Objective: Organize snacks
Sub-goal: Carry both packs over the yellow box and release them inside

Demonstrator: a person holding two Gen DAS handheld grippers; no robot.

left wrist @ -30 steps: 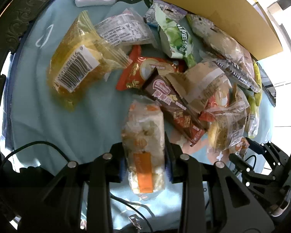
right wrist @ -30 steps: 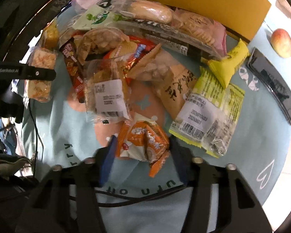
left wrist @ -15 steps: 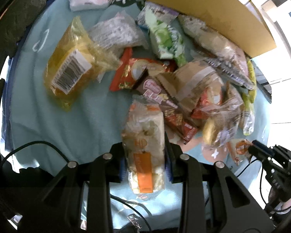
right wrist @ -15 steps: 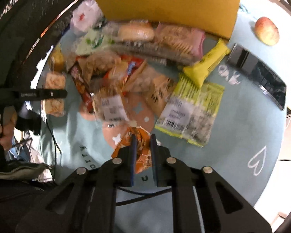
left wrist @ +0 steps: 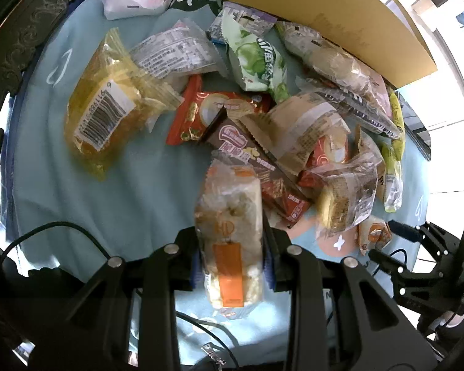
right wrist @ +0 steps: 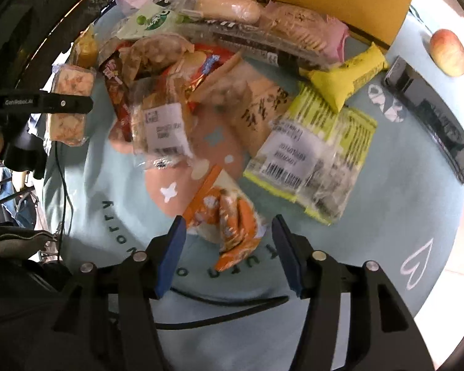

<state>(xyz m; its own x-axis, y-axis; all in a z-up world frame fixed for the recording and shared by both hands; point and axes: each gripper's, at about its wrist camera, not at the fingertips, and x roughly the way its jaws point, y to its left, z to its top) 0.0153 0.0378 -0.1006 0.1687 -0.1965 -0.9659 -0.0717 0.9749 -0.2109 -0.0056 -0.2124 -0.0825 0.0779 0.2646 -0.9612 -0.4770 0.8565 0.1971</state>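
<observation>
left gripper (left wrist: 232,266): pads clamped on a clear puffed-snack pack (left wrist: 230,225) standing between its fingers. right gripper (right wrist: 229,253): jaws opening, orange snack packet (right wrist: 225,219) loose between them on the blue cloth (right wrist: 386,216); snack pile (right wrist: 216,77) just ahead.

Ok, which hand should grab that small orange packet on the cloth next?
Right. The right gripper hangs over the orange packet, jaws opening around it, pads not touching. The left gripper is already clamped on a clear rice-snack pack.
</observation>
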